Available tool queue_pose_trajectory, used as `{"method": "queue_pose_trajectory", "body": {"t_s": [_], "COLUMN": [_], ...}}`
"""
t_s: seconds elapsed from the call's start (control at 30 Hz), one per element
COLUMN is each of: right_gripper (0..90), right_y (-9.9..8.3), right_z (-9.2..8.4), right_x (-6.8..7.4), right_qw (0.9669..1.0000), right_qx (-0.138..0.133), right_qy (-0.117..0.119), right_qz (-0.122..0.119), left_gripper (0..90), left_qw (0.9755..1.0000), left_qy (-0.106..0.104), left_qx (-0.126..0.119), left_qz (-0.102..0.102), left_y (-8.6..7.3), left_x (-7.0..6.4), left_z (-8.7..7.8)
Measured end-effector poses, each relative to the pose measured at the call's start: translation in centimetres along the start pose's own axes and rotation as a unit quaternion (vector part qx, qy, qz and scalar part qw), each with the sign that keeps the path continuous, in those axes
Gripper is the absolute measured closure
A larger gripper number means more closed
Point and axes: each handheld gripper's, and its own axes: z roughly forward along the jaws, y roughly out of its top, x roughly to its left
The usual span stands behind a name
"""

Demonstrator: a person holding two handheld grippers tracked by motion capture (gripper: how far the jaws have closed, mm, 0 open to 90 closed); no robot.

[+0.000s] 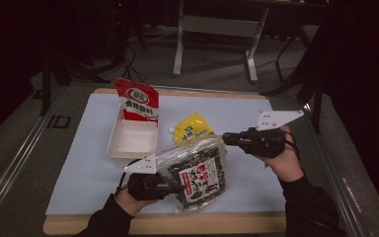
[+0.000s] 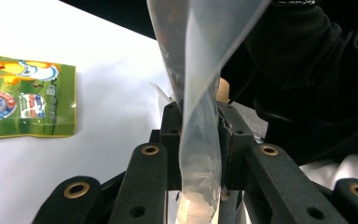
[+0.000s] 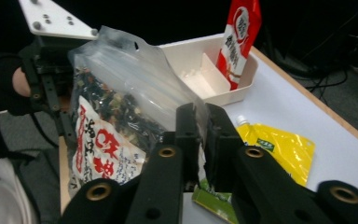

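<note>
A clear bag of dark dried food with a red and white label (image 1: 197, 170) hangs above the white mat, held between both grippers. My left gripper (image 1: 180, 188) pinches its near lower edge; in the left gripper view the jaws (image 2: 199, 126) are shut on a strip of clear plastic (image 2: 205, 56). My right gripper (image 1: 224, 139) grips the bag's far top corner, and its jaws (image 3: 199, 126) press on the clear film of the bag (image 3: 121, 93). The left gripper (image 3: 51, 93) shows behind the bag in the right gripper view.
A white tray (image 1: 114, 143) stands at the mat's far left with a red packet (image 1: 138, 101) upright in it. A yellow pouch (image 1: 192, 129) lies right of the tray. A green packet (image 2: 23, 98) lies flat on the mat below the bag.
</note>
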Motion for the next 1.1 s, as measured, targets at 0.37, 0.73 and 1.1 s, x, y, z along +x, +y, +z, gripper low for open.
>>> {"method": "queue_pose_trajectory", "body": {"t_s": [0.37,0.73,1.1], "right_gripper": [52.1,21.9,14.4], "right_y": [-2.4,-5.7,-8.0], "right_z": [0.2,1.2,2.0], "right_x": [-1.3,-2.4,-2.2], "right_qw": [0.9989,0.9948,0.9965], "right_qx": [0.004,-0.005,-0.012], "right_qy": [-0.04,-0.048,-0.04], "right_qz": [0.024,0.09,0.072], "left_gripper": [77.2,77.3,77.3], "left_qw": [0.9987,0.9941,0.9849], "left_qy": [0.044,0.098,0.164], "left_qx": [-0.017,-0.034,-0.039], "left_qz": [0.02,0.032,0.041], "left_y": [1.9,3.7,5.4], "left_x": [-0.2,0.6,2.5], "left_z": [-2.8,-5.9,-10.2]}}
